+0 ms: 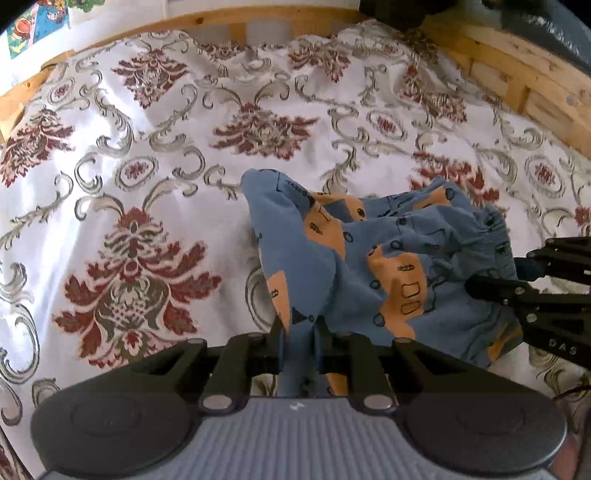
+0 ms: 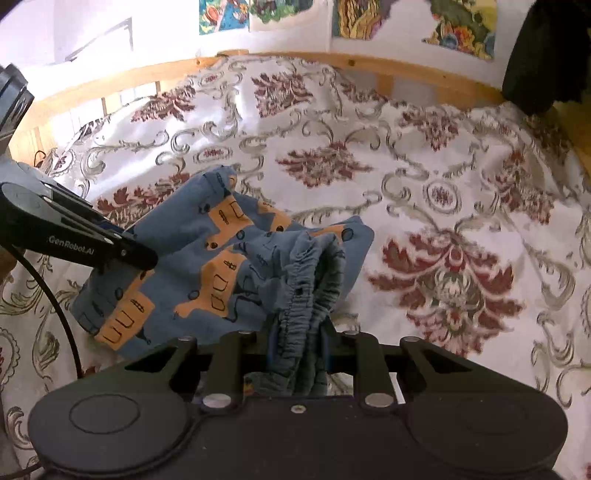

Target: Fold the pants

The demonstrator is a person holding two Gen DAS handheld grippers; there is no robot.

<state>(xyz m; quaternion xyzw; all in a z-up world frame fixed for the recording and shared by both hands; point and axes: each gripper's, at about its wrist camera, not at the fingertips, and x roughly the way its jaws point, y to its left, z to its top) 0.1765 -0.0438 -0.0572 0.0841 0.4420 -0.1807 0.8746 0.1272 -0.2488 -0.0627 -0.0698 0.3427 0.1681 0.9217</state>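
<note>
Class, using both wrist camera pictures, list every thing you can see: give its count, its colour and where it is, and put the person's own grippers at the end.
Blue cotton pants with orange patches and an elastic waistband: one, blue and orange, crumpled on the bedspread, held between both grippers.
White bedspread with dark red floral and grey scroll print: one, covering the bed.
Pale wooden bed rail: one, light wood, along the far edge of the bed.
Colourful paper pictures: several, multicoloured, on the white wall above the rail.
Left gripper: one, black, shut on a blue fold of the pants.
Right gripper: one, black, shut on the gathered waistband.
</note>
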